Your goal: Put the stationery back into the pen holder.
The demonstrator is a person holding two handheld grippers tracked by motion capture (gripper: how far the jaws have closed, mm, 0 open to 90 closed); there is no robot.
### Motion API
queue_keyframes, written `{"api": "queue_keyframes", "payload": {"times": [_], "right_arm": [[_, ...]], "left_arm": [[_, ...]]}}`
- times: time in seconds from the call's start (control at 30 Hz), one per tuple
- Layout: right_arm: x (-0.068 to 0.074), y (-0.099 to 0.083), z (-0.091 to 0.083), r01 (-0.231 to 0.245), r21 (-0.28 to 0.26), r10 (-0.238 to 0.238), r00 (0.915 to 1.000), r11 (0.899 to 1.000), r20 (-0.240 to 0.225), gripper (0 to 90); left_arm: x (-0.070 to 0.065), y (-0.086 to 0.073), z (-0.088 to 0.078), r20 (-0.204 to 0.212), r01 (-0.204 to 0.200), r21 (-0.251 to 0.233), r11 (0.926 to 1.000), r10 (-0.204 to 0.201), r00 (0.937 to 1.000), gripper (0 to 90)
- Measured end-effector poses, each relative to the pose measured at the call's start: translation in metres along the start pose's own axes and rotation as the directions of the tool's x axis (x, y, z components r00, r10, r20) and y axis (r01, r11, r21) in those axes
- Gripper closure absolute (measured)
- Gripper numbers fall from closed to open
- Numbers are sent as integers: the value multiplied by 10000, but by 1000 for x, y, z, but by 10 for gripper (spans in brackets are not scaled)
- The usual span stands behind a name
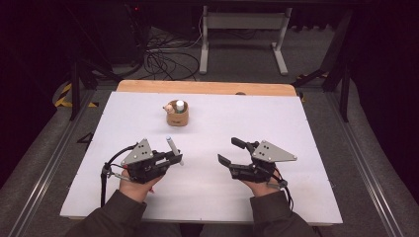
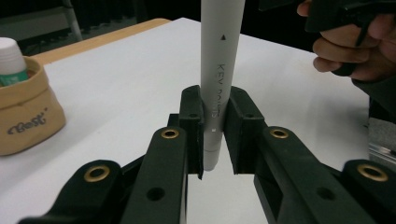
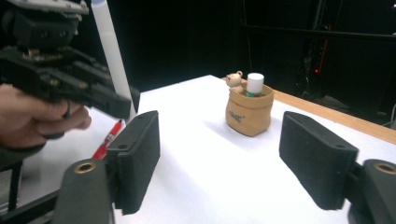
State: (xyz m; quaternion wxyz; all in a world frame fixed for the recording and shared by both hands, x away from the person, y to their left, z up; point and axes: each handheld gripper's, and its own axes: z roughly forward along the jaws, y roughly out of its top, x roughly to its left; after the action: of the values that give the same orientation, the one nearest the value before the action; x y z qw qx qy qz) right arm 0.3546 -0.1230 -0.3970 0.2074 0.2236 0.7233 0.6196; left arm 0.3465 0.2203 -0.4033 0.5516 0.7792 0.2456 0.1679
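Note:
My left gripper is shut on a white marker, which stands nearly upright over the white table. In the left gripper view the jaws pinch the marker's lower barrel, just above its end. My right gripper is at the front right, open, with nothing between its pads. A tan pouch stands at the centre back and holds a small bear figure and a white-capped bottle. A red pen lies on the table beneath the left hand.
The white tabletop has a wooden strip along its far edge. Beyond it are floor cables and a white desk frame. Metal rails run along both sides of the table.

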Motion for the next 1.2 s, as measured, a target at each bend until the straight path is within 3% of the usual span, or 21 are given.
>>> {"api": "queue_keyframes", "payload": {"times": [0.43, 0.83, 1.2], "right_arm": [[-15, -13, -16, 58, 324, -72, 9990, 9995, 434, 240], [-31, -24, -26, -240, 379, 197, 9939, 9990, 1085, 221], [-40, -28, -35, -449, 145, 424, 9886, 9989, 1443, 197]], "left_arm": [[20, 12, 1, -736, -113, -153, 9998, 101, 9972, 786], [42, 33, -3, -1480, -364, -138, 9992, 340, 9884, 785], [60, 51, 3, -1672, -200, -354, 9992, 138, 9858, 785]]}}
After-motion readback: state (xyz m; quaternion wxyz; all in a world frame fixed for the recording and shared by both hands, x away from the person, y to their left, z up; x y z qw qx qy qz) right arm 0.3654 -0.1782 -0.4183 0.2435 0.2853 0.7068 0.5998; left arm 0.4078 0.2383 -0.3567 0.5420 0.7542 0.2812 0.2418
